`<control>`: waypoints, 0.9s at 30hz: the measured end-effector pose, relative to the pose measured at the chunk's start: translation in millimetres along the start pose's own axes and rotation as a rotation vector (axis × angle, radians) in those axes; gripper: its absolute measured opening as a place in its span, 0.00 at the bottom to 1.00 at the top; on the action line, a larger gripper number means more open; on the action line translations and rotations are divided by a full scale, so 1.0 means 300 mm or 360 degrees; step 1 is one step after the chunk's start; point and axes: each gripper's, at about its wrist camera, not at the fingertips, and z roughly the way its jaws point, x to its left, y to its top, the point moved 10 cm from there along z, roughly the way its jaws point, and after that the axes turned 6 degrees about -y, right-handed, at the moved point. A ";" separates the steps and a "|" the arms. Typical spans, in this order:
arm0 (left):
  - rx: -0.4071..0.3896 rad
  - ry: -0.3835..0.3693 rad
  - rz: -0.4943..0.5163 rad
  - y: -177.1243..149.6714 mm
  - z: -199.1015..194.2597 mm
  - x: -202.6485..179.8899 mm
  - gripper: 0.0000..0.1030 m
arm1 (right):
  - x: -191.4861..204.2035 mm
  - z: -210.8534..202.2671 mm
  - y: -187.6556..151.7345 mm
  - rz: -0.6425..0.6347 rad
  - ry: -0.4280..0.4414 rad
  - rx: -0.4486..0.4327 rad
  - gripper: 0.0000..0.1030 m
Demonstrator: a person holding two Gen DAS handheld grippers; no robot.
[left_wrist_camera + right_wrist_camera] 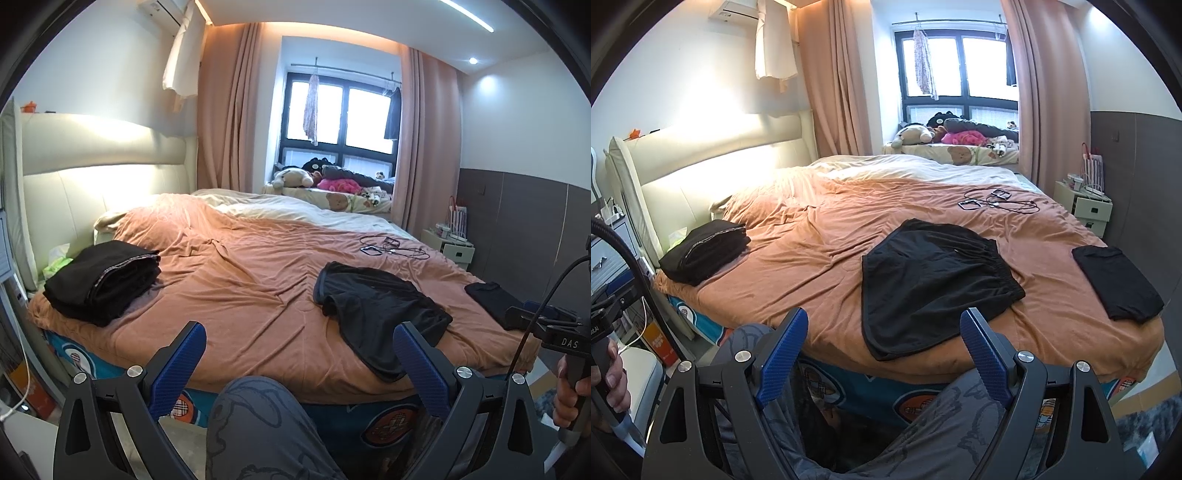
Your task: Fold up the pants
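Black shorts (931, 280) lie spread on the orange bedcover (820, 258) near the bed's front edge, waistband to the right. In the left wrist view the shorts (376, 314) look rumpled, with one leg over the edge. My left gripper (299, 339) is open and empty, held above the front edge, left of the shorts. My right gripper (884, 325) is open and empty, just in front of the shorts' lower hem. The other gripper's handle (554, 332) shows at the right edge of the left wrist view.
A stack of folded black clothes (705, 251) sits at the bed's left near the headboard. A folded black garment (1115, 284) lies at the right front corner. Cables and small devices (993, 201) lie further back. A nightstand (1082, 206) stands at right. The person's patterned grey legs (258, 424) are below.
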 end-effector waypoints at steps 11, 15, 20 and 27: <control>0.0004 -0.0005 -0.0003 0.005 -0.010 -0.001 0.99 | 0.008 -0.010 0.001 0.0008 0.0010 -0.0018 0.82; 0.0002 -0.0002 0.0010 0.018 -0.015 -0.006 0.99 | 0.001 -0.018 0.002 0.0024 0.0016 -0.0042 0.82; 0.0007 -0.0010 0.0028 0.030 -0.003 -0.021 0.99 | -0.015 -0.007 0.006 0.0053 0.0011 -0.0064 0.82; 0.0024 -0.0045 -0.0001 0.026 0.061 -0.035 0.99 | -0.048 0.035 -0.011 0.0092 -0.0020 -0.0087 0.82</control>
